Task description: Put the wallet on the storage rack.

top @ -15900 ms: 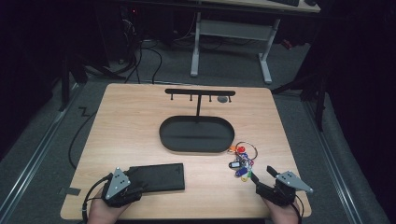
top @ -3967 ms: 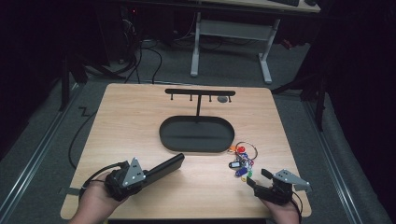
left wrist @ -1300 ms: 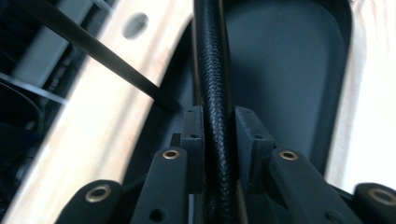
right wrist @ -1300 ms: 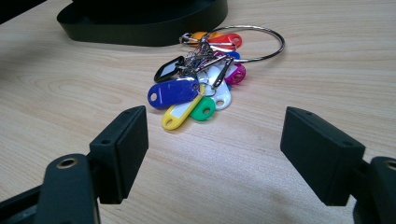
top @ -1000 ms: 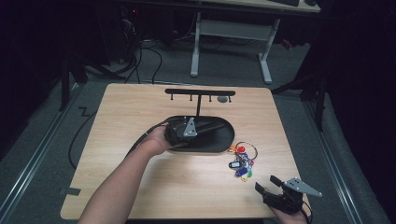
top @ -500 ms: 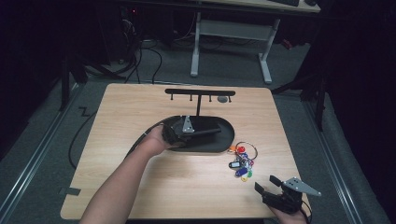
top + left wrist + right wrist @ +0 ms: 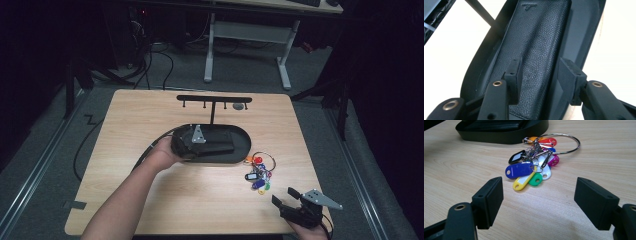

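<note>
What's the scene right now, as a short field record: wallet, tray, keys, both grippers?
wallet: black leather wallet lying flat in the tray
tray: black oval tray, mid-table
left gripper: over the wallet, jaws just opened, pads apart from it
keys: key bunch on the table beside the tray
right gripper: open, facing the keys, holding nothing

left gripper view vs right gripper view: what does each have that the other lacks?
Left gripper view alone: the left hand-held gripper, whose jaws have just been opening, open over the black leather wallet; its embossed logo shows, and the stand's post.

Right gripper view alone: the right hand-held gripper, open, aimed at the key ring with coloured tags.

Both: the black oval tray and the wooden table.
</note>
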{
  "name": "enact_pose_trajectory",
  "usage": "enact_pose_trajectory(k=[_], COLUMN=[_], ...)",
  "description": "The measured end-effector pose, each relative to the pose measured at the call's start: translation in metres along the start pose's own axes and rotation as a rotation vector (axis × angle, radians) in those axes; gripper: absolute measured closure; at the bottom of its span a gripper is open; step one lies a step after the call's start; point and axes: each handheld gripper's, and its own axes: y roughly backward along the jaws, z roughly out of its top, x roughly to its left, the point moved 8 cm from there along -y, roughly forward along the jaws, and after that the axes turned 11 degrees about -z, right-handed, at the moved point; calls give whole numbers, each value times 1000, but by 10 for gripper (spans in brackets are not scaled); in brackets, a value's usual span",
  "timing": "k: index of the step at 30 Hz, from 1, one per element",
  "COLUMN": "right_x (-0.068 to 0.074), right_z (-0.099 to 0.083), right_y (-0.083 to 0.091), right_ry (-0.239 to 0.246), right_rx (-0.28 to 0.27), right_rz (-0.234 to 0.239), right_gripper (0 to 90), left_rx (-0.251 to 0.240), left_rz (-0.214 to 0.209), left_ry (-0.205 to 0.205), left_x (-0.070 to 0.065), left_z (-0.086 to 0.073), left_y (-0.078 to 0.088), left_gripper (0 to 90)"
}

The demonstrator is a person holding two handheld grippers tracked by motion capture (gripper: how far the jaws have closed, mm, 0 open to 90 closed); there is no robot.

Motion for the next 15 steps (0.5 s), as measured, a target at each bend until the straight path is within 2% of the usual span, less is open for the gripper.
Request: enact_pose_trajectory(k=[5,15], right_x=[1,5], right_z=[0,2], right_y=[-1,-4], right_ry=[6,22], right_rx=[1,4], right_rz=[2,9], right_gripper=[236,235], left_rx=[-10,-58], left_rz=[7,29], left_ry=[15,45], left_x=[-6,-26], left_z=[-5,-23], left_y=[6,24], left_gripper=[547,531])
